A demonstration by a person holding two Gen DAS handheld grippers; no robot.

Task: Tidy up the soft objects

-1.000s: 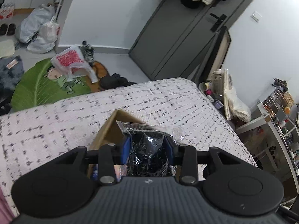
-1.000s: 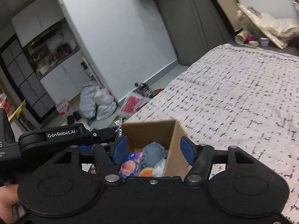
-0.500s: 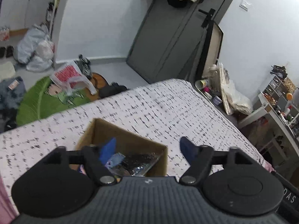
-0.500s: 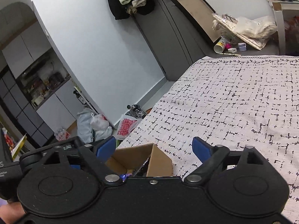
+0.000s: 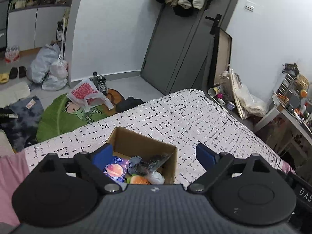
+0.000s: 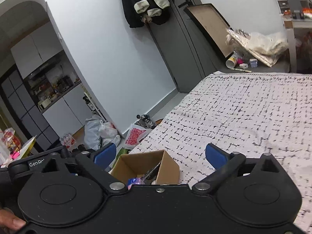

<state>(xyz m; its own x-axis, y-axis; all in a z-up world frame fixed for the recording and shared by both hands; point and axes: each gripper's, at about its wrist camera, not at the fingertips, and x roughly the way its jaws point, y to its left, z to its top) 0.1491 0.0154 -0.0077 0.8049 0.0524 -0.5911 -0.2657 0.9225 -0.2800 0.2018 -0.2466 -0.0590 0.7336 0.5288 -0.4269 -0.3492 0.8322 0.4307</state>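
An open cardboard box stands on the bed. In it lie a planet-print pouch, a black packet in clear wrap, a burger toy, a blue-grey fluffy piece and a white soft lump. My left gripper hovers above and behind the box, its jaws opening, nothing between them. In the right wrist view the box sits low in the middle. My right gripper is raised over it, jaws opening and empty.
The patterned bed stretches right of the box. On the floor beyond are a green leaf rug, plastic bags and shoes. A grey door and a cluttered desk stand behind. Pink cloth lies at the left.
The left gripper let go of the black wrapped packet, which now lies in the box. Both grippers opened wide and drew back and upward from the box.
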